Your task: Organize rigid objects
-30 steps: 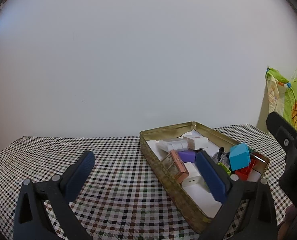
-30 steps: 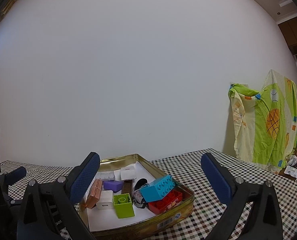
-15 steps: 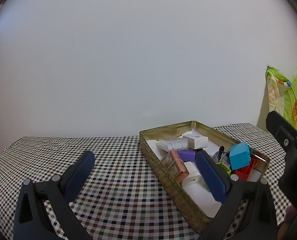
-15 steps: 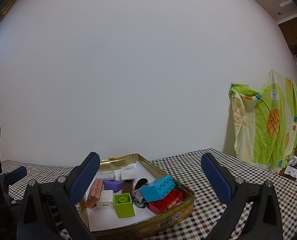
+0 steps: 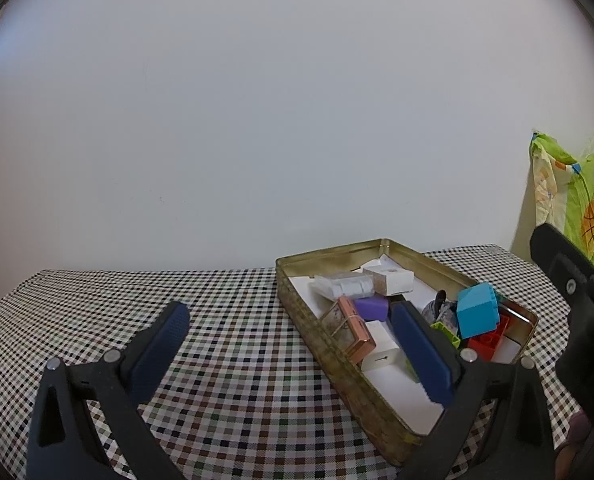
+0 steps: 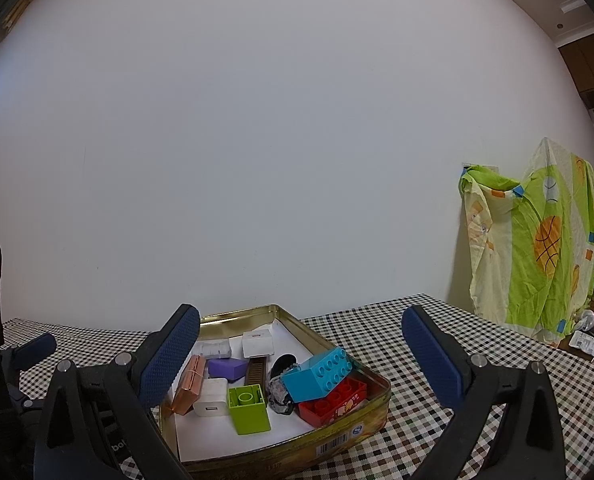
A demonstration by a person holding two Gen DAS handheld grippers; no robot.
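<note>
A gold tin (image 5: 337,360) (image 6: 337,436) stands on the checked tablecloth and holds several small rigid objects: a blue brick (image 6: 317,374) lying on a red brick (image 6: 333,400), a green block (image 6: 249,408), a white charger (image 6: 211,396), a copper case (image 6: 189,384), a purple piece (image 6: 227,368) and white boxes (image 5: 391,280). My left gripper (image 5: 289,344) is open and empty, its right finger over the tin. My right gripper (image 6: 301,348) is open and empty, above the tin.
The checked tablecloth (image 5: 225,332) covers the table up to a plain white wall. A green and yellow cloth (image 6: 537,248) hangs at the right. Small bottles and packets (image 6: 593,336) lie at the far right. The right gripper's body (image 5: 577,300) shows at the left wrist view's right edge.
</note>
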